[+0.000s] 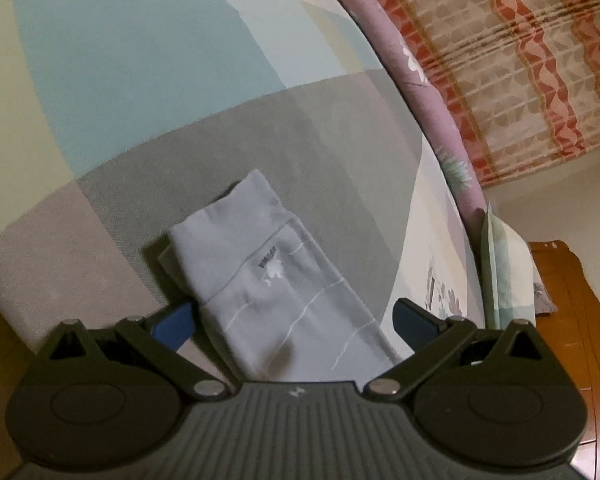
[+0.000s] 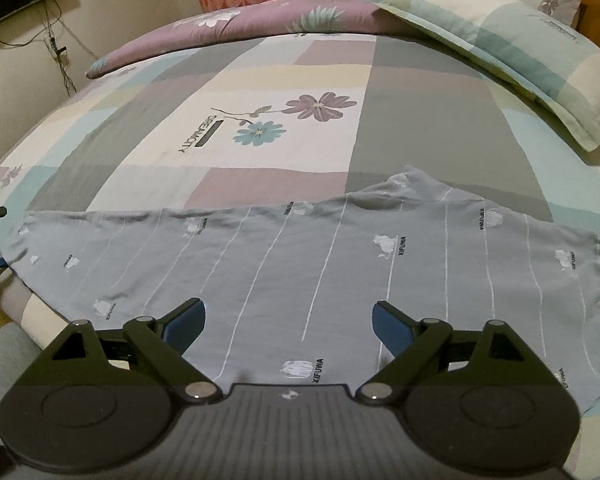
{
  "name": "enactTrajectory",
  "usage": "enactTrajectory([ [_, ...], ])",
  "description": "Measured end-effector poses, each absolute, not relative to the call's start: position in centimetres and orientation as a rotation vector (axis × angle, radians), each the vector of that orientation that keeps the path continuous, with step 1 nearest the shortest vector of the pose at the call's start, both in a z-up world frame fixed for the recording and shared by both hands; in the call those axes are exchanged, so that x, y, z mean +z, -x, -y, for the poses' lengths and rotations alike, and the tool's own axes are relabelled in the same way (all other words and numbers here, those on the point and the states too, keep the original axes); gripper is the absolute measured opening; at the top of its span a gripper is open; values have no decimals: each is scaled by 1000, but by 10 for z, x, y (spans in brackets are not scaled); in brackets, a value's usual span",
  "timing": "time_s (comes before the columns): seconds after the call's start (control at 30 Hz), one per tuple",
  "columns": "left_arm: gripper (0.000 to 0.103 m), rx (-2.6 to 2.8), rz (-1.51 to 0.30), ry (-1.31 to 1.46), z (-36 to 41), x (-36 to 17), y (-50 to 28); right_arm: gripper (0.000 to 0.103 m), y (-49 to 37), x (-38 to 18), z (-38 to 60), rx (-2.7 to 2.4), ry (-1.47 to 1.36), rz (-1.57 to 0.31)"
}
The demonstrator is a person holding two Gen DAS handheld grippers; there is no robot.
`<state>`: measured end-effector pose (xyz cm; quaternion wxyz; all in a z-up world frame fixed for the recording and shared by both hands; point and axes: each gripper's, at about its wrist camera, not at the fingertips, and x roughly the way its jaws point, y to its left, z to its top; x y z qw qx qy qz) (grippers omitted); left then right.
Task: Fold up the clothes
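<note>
Lying spread along the near edge of the bed with the patchwork quilt of grey, cream and teal blocks [image 2: 284, 80], the grey thin-fabric garment with white pinstripes and small white printed motifs [image 2: 340, 248] is stretching from about 9 o'clock to 3 o'clock in the right wrist view, with a gathered, elastic-looking edge at 3 o'clock and a raised ripple along its far edge near 1 o'clock. It appears to be a pair of trousers laid sideways, though the layers are too flat to tell how many times it is doubled over.

The right claw [image 2: 288, 320] is hovering wide open over the middle of the cloth, gripping nothing. The left claw [image 1: 292, 320] is also standing wide open, its blue pads straddling the narrow cuffed end of the garment without pinching it; that end is running up toward 12 o'clock in the left wrist view.

The scene is fitting either a garment being smoothed out for folding or one already doubled lengthwise and awaiting a crosswise fold. Whichever it is, doing it well is meaning pinching through all layers at an edge rather than mid-panel, taking matching corners with both claws, keeping the cloth lightly taut so the pinstripes are staying straight, and flattening the ripple near 1 o'clock so no crease is being trapped. The thin fabric is likely slipping easily.
</note>
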<state>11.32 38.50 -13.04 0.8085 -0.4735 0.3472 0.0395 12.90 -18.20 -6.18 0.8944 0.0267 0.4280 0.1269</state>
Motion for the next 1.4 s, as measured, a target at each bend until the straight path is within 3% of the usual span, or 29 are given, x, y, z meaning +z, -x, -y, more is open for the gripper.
enactTrajectory([
  [0.2, 102, 54, -616, 1062, -386, -133, -107, 94, -130, -64, 181, 263, -48, -896],
  [0.63, 102, 47, -586, 1106, -391, -143, -102, 94, -135, -55, 156, 369, 27, -891],
  [0.87, 102, 52, -664, 1059, -390, -141, -117, 94, -148, -53, 32, 667, 225, -823],
  [1.17, 102, -26, -623, 1110, -405, -138, -101, 94, -163, -52, -131, 1045, 481, -706],
  [1.4, 102, -41, -629, 1101, -412, -137, -98, 86, -159, -92, -220, 1088, 649, -649],
])
